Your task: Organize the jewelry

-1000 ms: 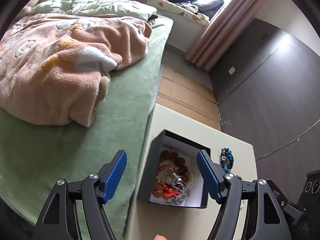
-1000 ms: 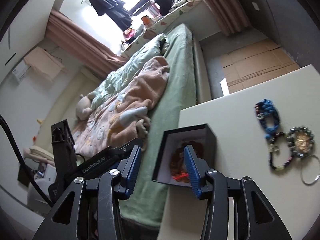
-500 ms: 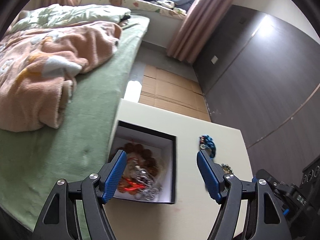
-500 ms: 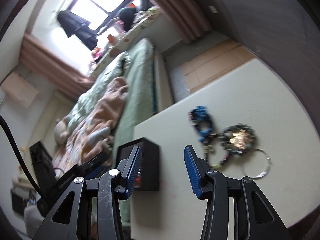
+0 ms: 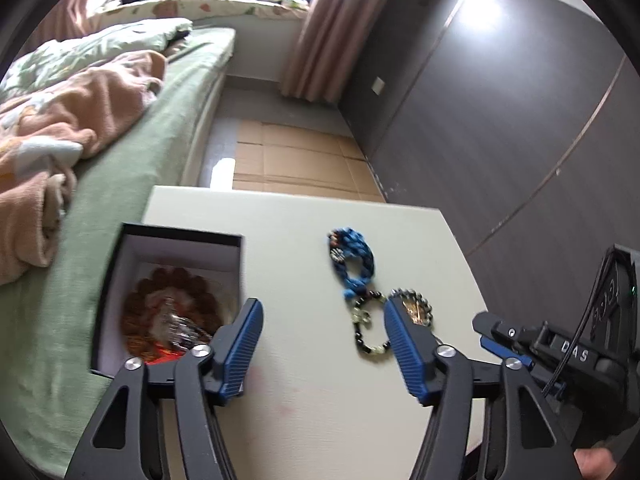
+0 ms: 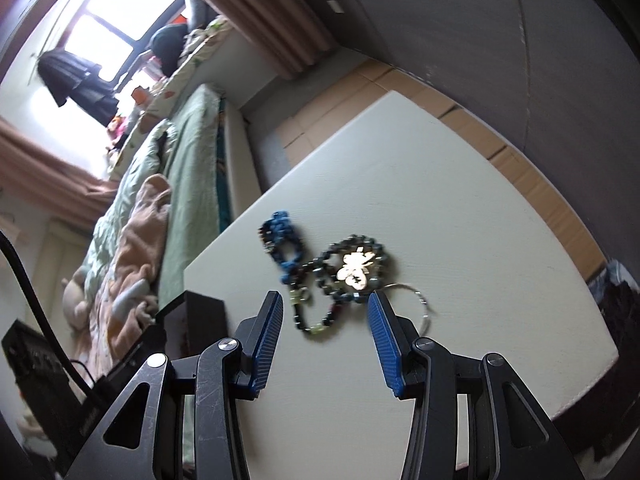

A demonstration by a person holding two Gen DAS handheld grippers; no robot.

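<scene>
Standing beside the bed (image 5: 132, 168), our cream table (image 5: 304, 412) carries a box (image 5: 176, 240) and loose bracelets (image 6: 320, 268); left gripper (image 5: 322, 344) and right gripper (image 6: 325, 332) gape, empty.

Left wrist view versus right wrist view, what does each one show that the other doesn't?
Only the left wrist view looks into the open box, where a brown bead bracelet and silvery pieces lie; it also shows the right gripper's body at its right edge. Only the right wrist view shows the thin metal ring, the gold charm clearly, and the window. Both show the table, the blue bracelet, the dark bead strand, the bed, and open, empty jaws on the left gripper and right gripper.
</scene>
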